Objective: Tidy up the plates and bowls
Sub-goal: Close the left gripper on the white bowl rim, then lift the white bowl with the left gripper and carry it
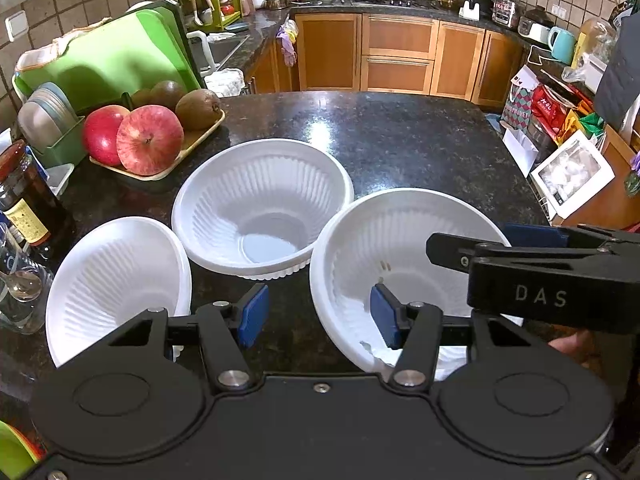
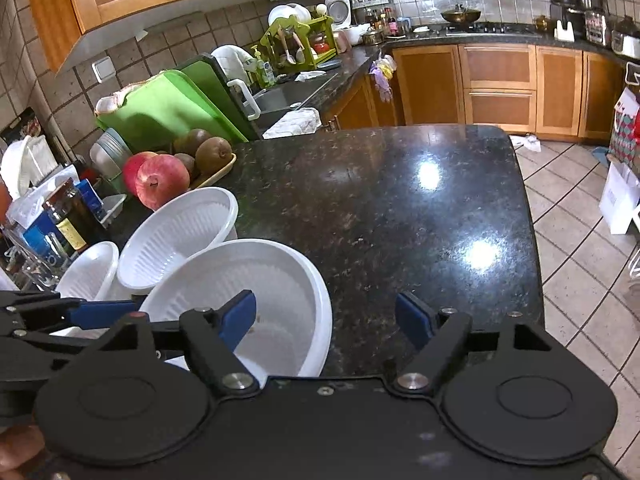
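Observation:
Three white ribbed plastic bowls stand on the dark granite counter [image 1: 400, 140]: a left bowl [image 1: 116, 280], a middle bowl [image 1: 260, 208] and a right bowl [image 1: 400, 256]. My left gripper [image 1: 319, 316] is open and straddles the right bowl's near-left wall, one blue pad inside and one outside, neither pressing. The same bowl [image 2: 260, 280] fills the lower left of the right wrist view. There my right gripper [image 2: 326, 322] stands open across its right rim, left pad inside, right pad over the counter. The bowl's floor is partly hidden by the fingers.
A tray of apples and kiwis [image 1: 148, 140] sits behind the left bowl, with a dark jar [image 1: 24, 200] and a glass [image 1: 20, 292] at the far left. A green cutting board [image 1: 108, 60] leans behind. The counter's right edge [image 2: 528, 216] drops to tiled floor.

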The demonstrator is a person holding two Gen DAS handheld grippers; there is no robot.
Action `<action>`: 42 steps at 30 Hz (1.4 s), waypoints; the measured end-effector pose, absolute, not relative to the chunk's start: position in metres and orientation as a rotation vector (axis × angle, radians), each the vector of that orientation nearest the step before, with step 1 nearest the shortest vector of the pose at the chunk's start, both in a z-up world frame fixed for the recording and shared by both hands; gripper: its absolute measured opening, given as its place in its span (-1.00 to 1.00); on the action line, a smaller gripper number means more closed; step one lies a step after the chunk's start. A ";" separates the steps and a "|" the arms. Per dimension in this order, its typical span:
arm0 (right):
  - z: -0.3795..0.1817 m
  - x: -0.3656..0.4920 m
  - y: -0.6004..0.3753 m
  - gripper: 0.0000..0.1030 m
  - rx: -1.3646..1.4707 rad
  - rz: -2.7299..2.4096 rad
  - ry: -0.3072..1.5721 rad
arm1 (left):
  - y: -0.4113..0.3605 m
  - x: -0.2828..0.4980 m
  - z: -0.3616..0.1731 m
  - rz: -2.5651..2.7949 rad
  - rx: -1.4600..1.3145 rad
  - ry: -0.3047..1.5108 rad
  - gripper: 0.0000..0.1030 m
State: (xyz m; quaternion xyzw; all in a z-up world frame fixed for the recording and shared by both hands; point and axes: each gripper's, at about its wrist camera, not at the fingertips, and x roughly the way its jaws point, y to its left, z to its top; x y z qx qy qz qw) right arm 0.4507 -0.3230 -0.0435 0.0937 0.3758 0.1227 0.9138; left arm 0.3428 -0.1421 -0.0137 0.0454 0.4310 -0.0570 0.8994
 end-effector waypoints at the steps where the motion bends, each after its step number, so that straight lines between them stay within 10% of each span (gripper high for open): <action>1: -0.043 0.451 -0.323 0.53 0.187 0.251 0.774 | -0.142 0.343 -0.014 -0.118 0.094 0.892 0.16; 17: -0.045 0.439 -0.318 -0.51 0.108 0.279 0.810 | -0.138 0.347 -0.017 -0.119 0.056 0.934 -0.52; 42: -0.025 0.321 -0.284 -0.50 0.145 0.417 0.906 | -0.099 0.252 -0.007 -0.217 0.049 1.022 -0.61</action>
